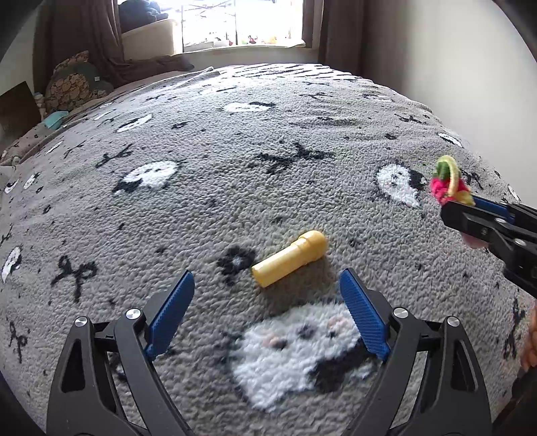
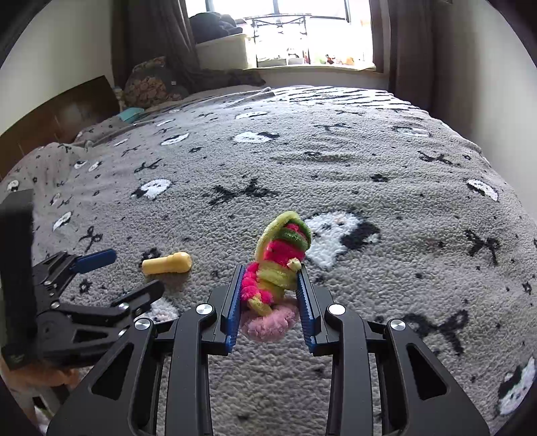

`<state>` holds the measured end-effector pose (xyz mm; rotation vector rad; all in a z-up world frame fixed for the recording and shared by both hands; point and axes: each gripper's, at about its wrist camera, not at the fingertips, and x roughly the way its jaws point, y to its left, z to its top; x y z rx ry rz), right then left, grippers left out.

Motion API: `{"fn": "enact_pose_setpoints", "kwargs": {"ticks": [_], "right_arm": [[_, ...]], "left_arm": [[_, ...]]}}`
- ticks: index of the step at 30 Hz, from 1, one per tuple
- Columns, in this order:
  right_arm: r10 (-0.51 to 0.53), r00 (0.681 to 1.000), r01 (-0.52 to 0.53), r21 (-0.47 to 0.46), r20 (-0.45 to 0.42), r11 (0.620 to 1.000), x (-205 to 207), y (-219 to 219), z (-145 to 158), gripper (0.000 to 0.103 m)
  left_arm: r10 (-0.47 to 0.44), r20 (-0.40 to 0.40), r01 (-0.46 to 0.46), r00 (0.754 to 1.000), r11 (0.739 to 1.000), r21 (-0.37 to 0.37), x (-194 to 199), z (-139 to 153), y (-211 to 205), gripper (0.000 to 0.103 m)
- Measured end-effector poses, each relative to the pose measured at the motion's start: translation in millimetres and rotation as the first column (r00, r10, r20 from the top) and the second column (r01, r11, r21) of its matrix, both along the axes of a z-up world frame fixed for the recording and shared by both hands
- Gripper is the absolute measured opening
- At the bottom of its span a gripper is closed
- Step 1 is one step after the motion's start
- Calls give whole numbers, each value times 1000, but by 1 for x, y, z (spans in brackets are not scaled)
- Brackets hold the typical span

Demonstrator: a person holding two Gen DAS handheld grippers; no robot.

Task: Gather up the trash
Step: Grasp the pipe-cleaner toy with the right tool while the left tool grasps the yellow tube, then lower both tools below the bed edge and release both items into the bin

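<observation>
Blue pads of the right tongs [image 2: 270, 271] press from both sides on a fuzzy pink, green and yellow bundle [image 2: 277, 265], jaws drawn in narrow around it and holding it above the grey blanket [image 2: 369, 161]. Left of them, the left tongs [image 1: 266, 285] stand wide open and hold nothing; a yellow plastic tube [image 1: 290, 256] lies on the blanket just ahead of their tips, between the two pads' lines, untouched.

A grey ghost-patterned blanket [image 1: 268, 141] is covering the bed — brown curtains [image 2: 157, 37] hanging beside a bright window [image 2: 312, 30] behind.
</observation>
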<state>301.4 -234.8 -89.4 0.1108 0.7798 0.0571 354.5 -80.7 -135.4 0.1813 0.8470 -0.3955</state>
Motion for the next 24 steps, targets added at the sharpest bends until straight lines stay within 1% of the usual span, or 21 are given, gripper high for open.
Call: {"fn": "enact_pose_setpoints", "kwargs": {"ticks": [1,3,4,5,8,12,16,24], "right_arm": [[1,1000,-1,-3,0,1000,-2,-3,1,31],[-1,1000,1,-10,-3,1000,-5,-7,0,31],[-1,1000,1,-9,-8,1000,-6,-9,-2,31],[-1,1000,1,-7,-13,1000,-7,-11,-4,31],[-6,1000,6,0,-26,1000,-9,-16,-9,31],[-7,999,7,5,-37,1000,-16,-16,-15,31],[2,999,-2,-2,-39,1000,-28,-12,-16,31],[33,999,-32,-44,3,999,-71,5,5,31]], "left_arm": [[-2,-8,2,1000,1000,2,5,-4,-5,80],[-7,-16,7,1000,1000,8,12,-10,-11,69],[-12,-24,12,1000,1000,11,15,-13,-14,67],[-17,-33,17,999,1000,6,18,-15,-15,64],[-37,-50,36,998,999,-23,22,-15,-16,49],[-48,-57,47,997,999,-10,17,-14,-16,48],[-53,-62,53,997,999,7,1,-11,-11,48],[-56,-38,58,998,998,35,-53,6,10,48]]}}
